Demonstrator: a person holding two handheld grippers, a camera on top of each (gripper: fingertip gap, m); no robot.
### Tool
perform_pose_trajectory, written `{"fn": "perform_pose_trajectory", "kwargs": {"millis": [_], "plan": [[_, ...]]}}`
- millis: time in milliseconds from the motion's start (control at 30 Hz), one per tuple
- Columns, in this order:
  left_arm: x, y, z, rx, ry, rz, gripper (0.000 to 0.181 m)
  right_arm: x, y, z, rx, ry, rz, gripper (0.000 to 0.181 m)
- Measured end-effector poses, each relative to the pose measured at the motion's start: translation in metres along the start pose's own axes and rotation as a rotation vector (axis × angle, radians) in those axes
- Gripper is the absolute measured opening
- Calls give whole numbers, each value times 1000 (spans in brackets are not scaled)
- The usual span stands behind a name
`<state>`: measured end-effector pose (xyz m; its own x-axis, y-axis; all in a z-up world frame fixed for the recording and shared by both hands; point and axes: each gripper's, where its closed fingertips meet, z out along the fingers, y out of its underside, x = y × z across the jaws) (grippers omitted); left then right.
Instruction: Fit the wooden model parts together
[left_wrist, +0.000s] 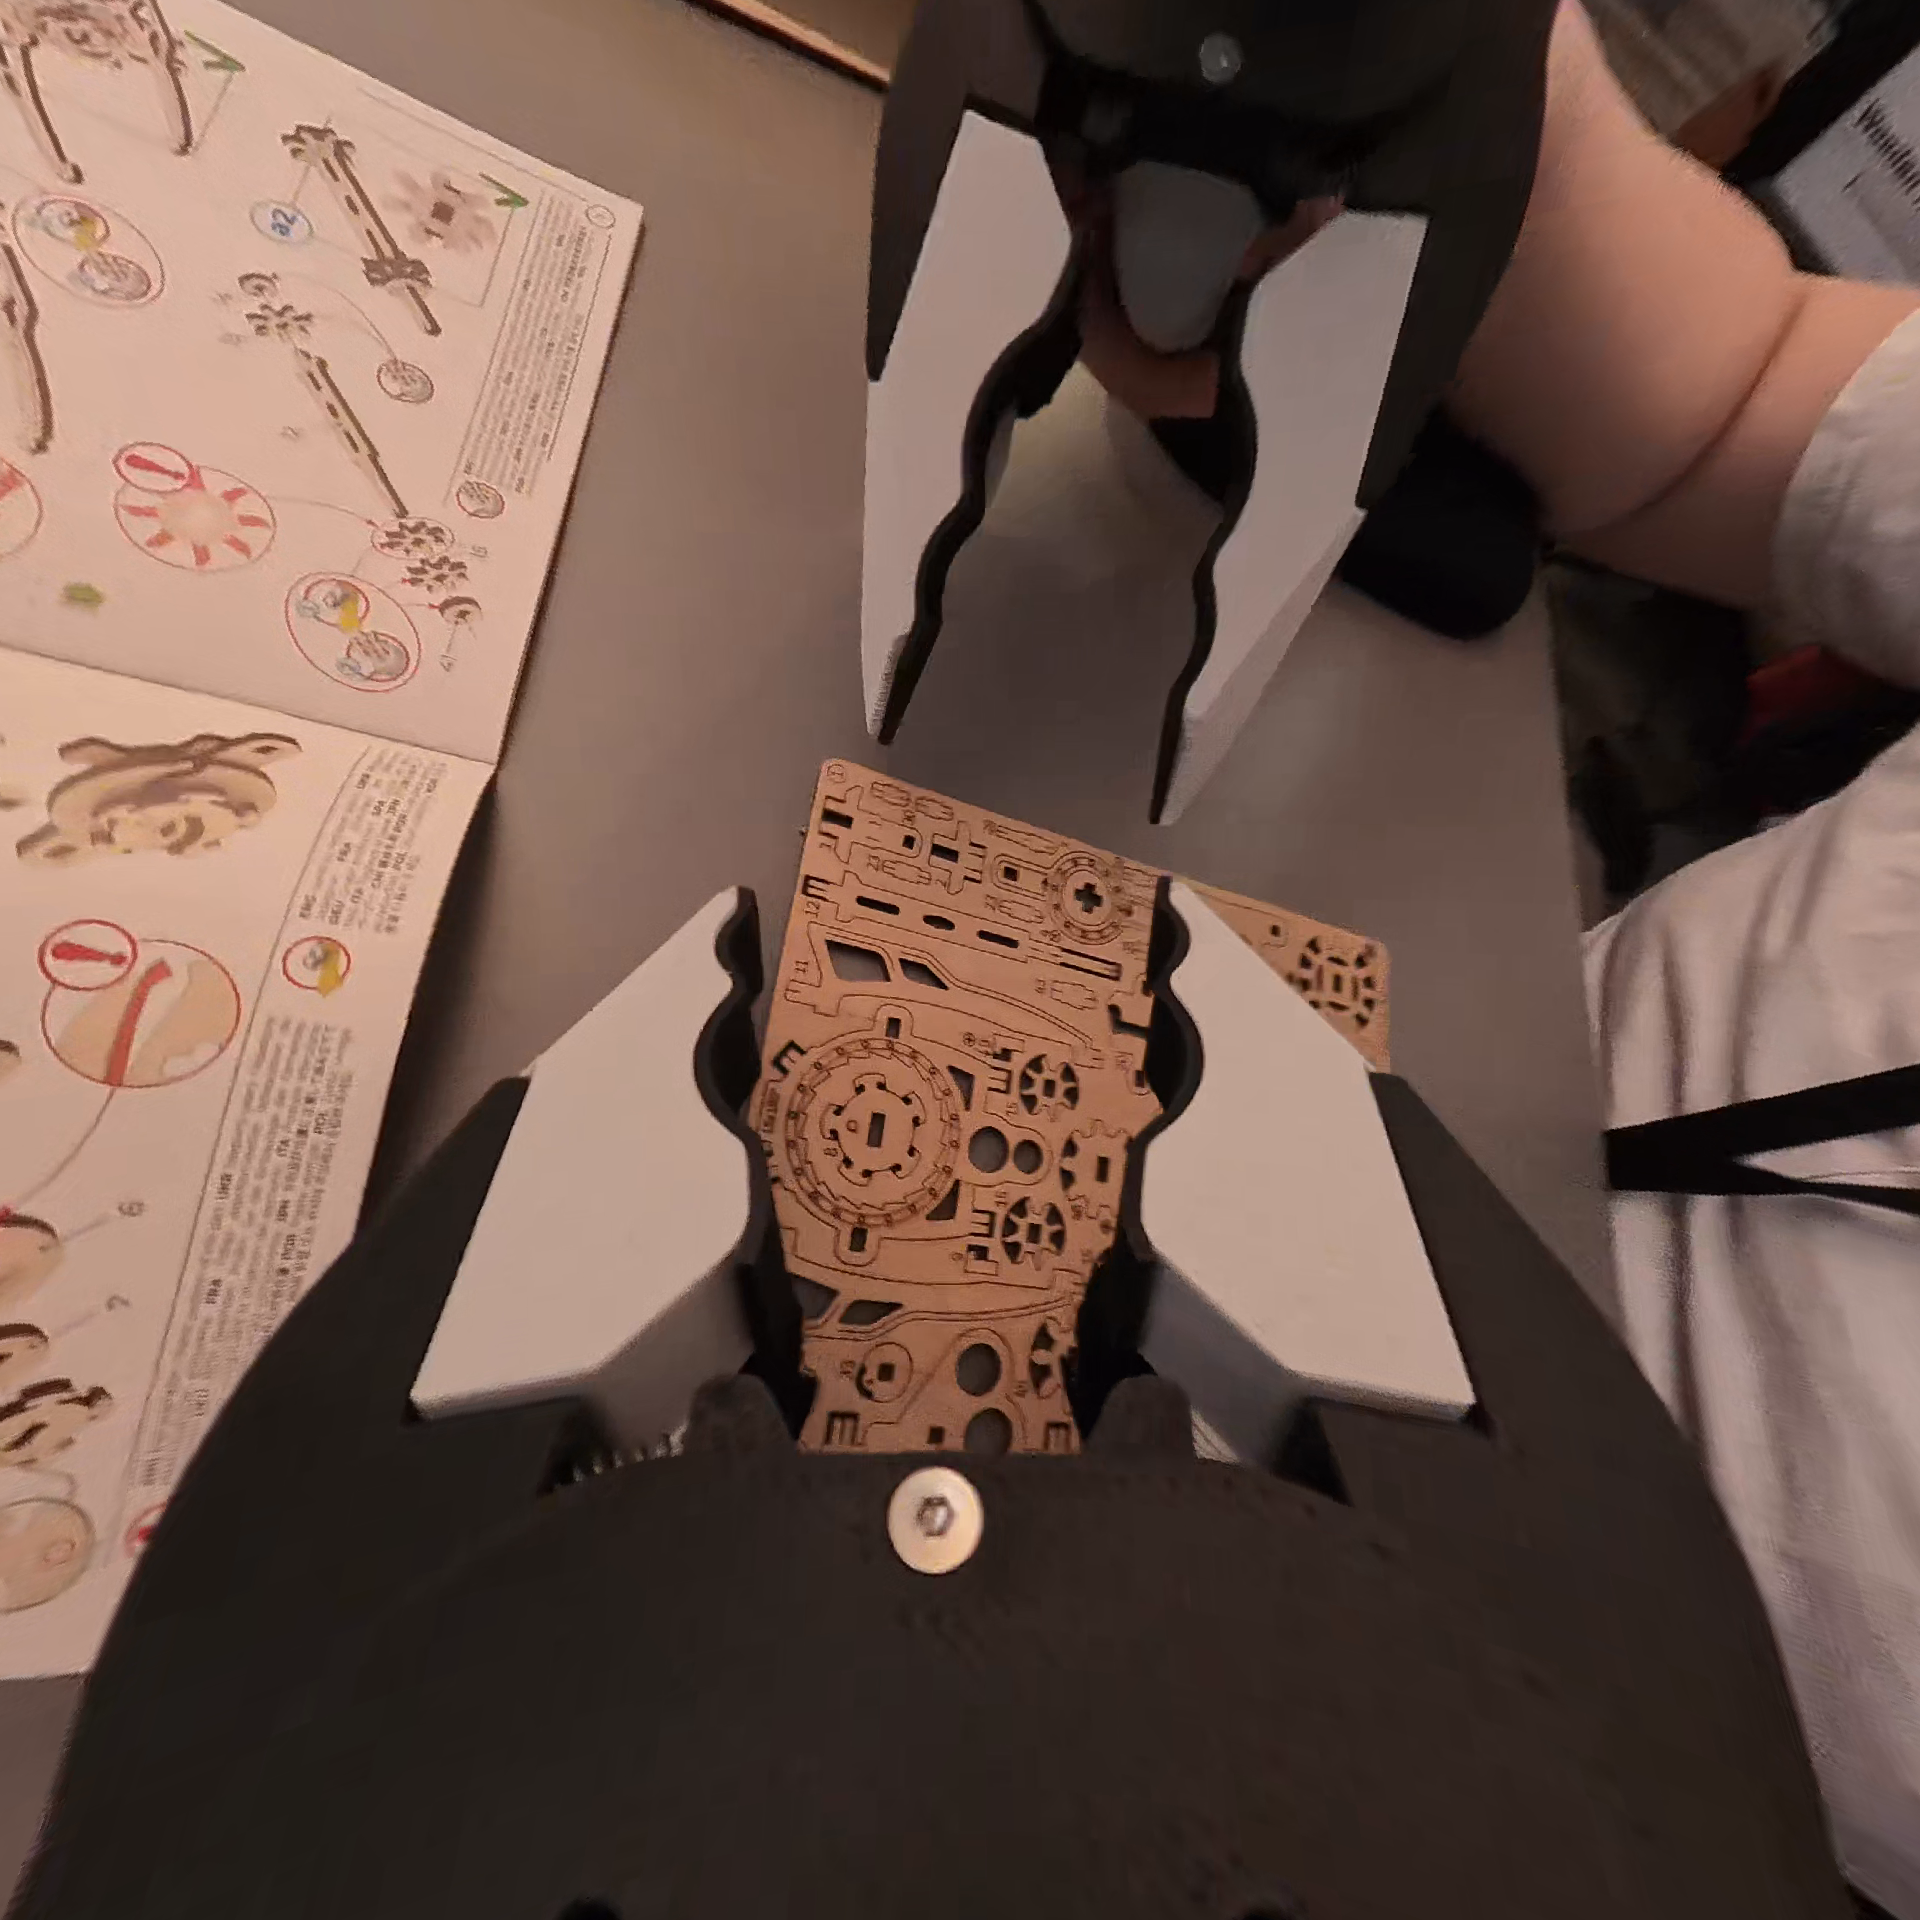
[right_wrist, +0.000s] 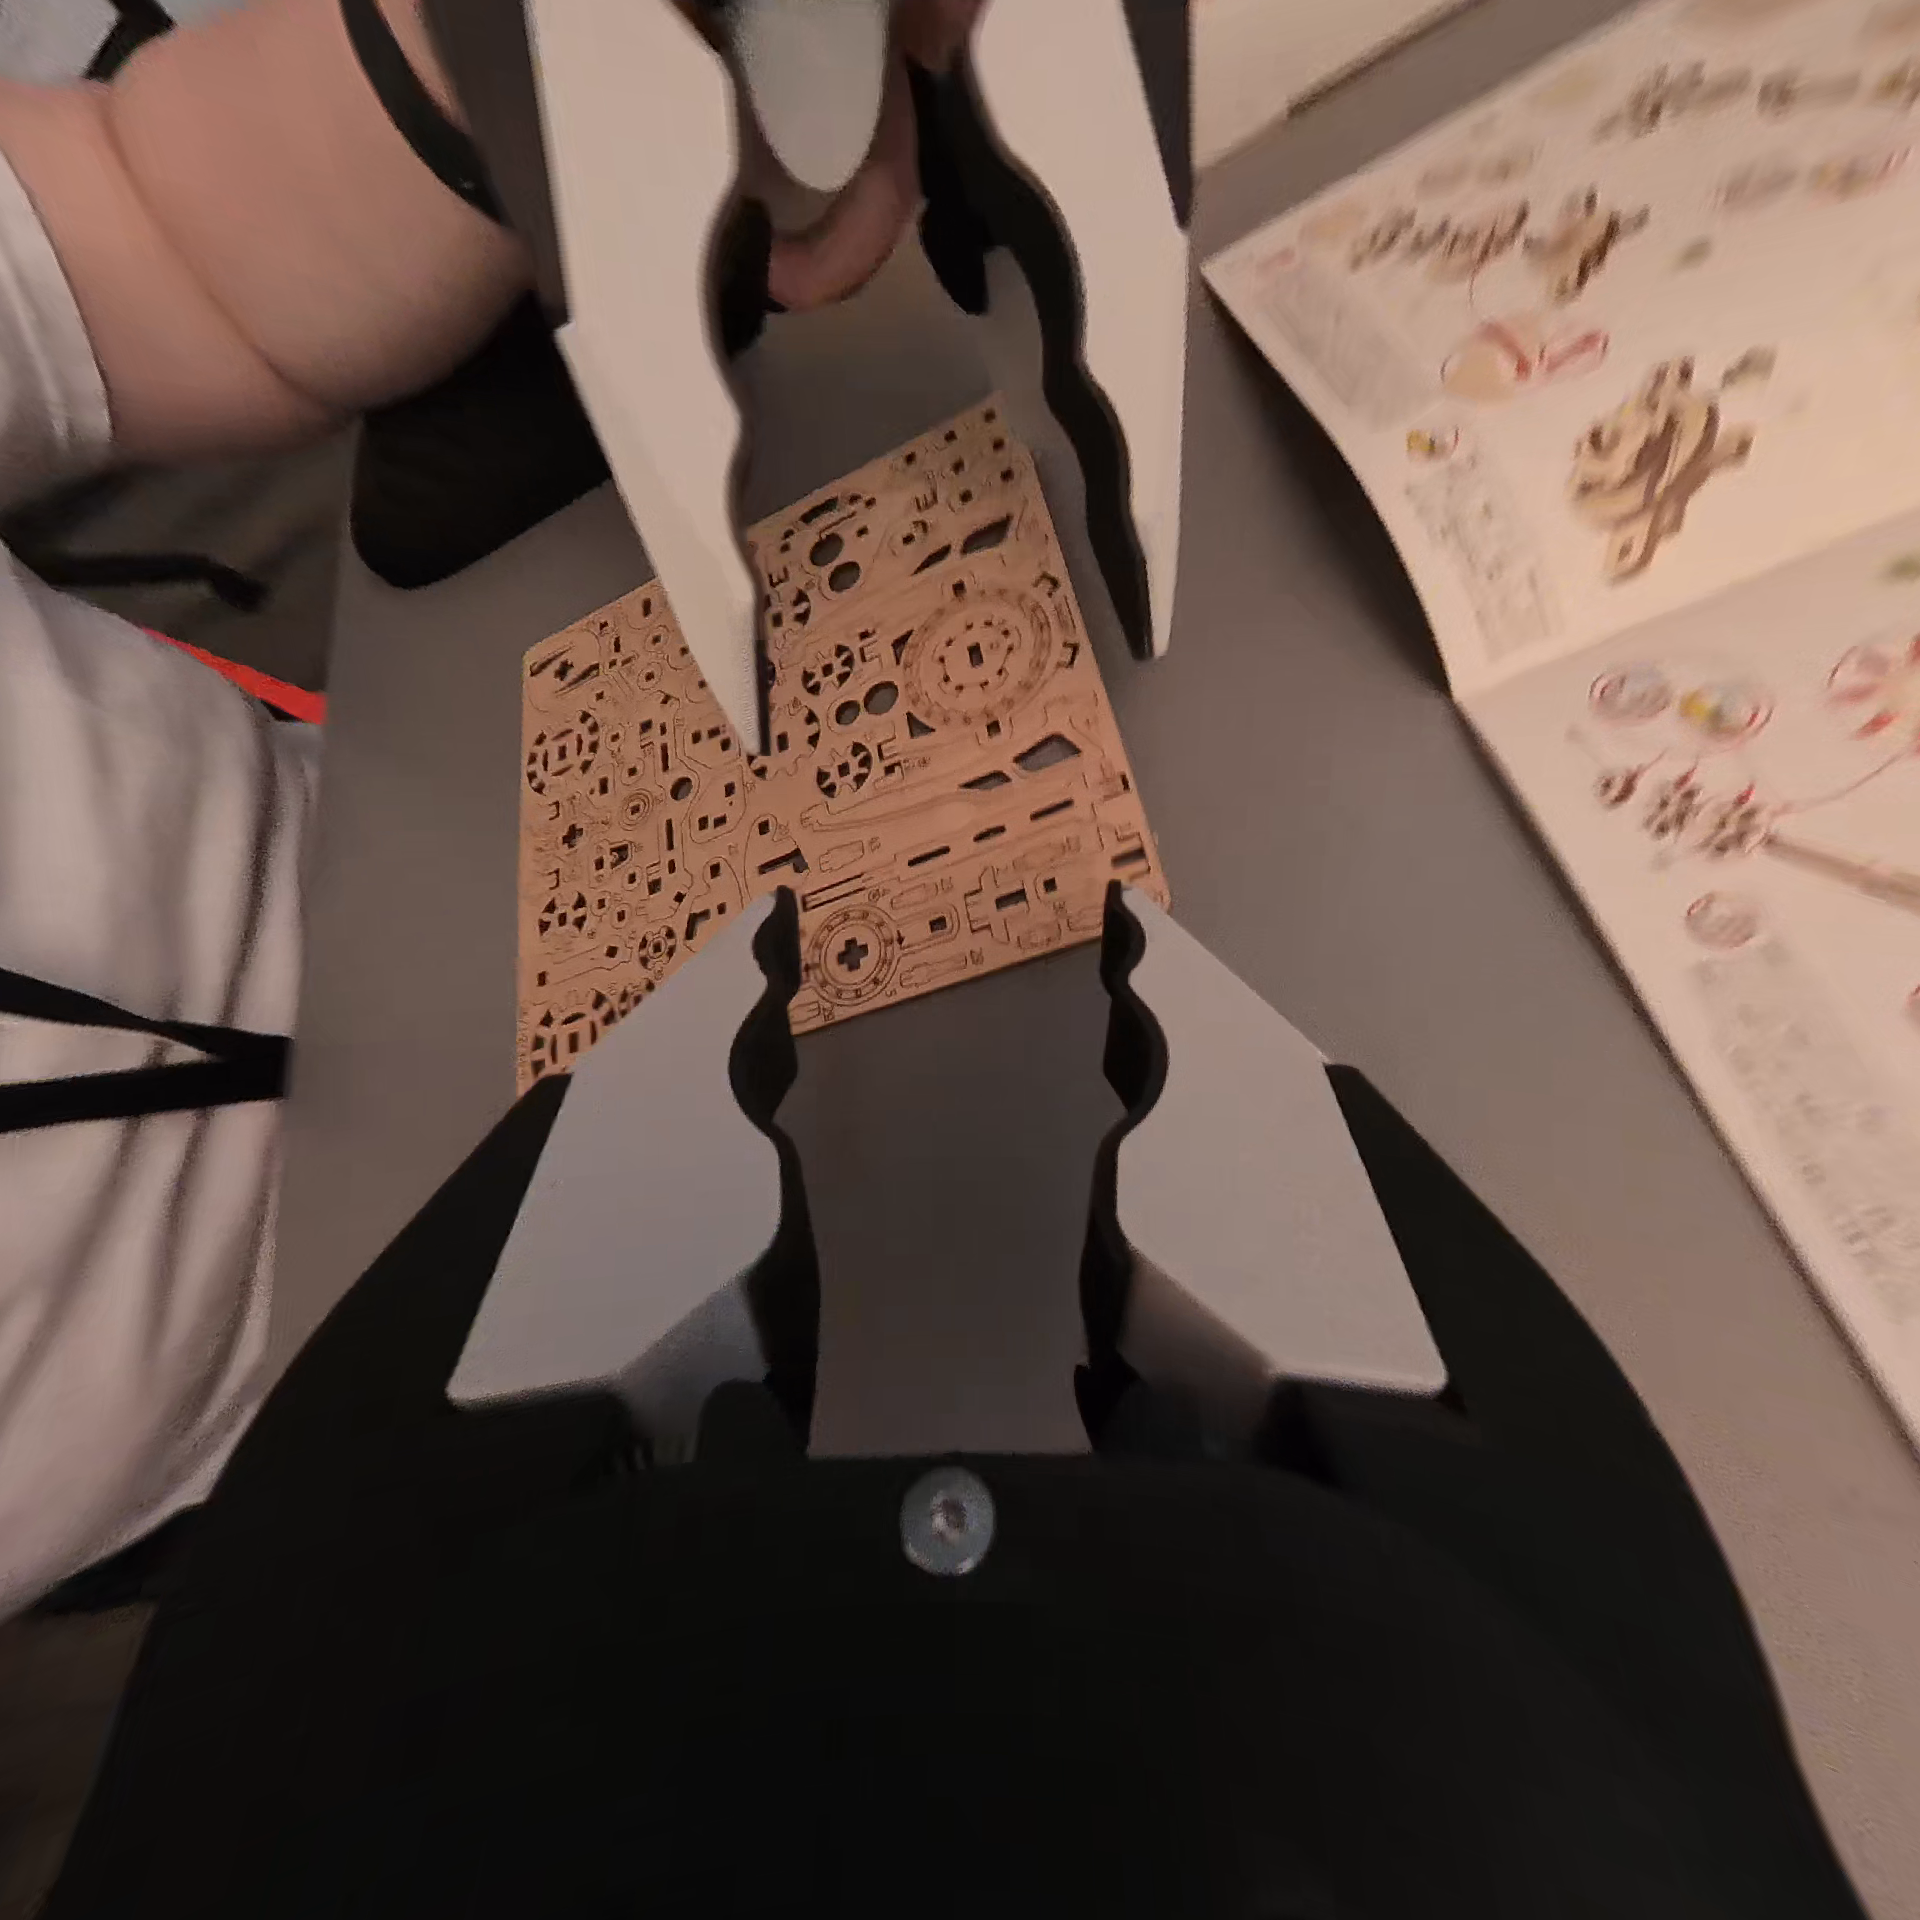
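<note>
Left wrist view, from the left: an instruction booklet (left_wrist: 291, 623) lies open on the grey surface (left_wrist: 707, 520), then the wooden parts sheets (left_wrist: 935, 1091) lie flat near its middle — under the left gripper (left_wrist: 951, 914), jaws spread. Farther right the right gripper (left_wrist: 1023, 774) hovers, jaws also spread — holding nothing.

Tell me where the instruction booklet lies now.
The instruction booklet lies open on the grey table, at the left edge of the left wrist view, left of the wooden parts sheet.

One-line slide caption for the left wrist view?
Left gripper, jaws open, over a laser-cut wooden sheet; right gripper open opposite; instruction booklet alongside.
</note>
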<state>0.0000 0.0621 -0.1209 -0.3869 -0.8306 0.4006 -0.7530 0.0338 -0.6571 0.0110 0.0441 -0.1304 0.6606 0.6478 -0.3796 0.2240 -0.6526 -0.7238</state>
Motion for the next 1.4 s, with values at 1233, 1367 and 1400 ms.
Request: {"fn": "perform_pose_trajectory", "kwargs": {"millis": [1233, 1367, 1400], "plan": [[66, 131, -23, -51, -568, -48, 133, 5, 8, 16, -37, -22, -112, 73], [62, 132, -23, -61, -624, -51, 130, -4, 6, 18, -20, -94, -54, 69], [61, 132, -24, -59, -625, -53, 130, -4, 5, 19, -18, -102, -43, 67]]}}
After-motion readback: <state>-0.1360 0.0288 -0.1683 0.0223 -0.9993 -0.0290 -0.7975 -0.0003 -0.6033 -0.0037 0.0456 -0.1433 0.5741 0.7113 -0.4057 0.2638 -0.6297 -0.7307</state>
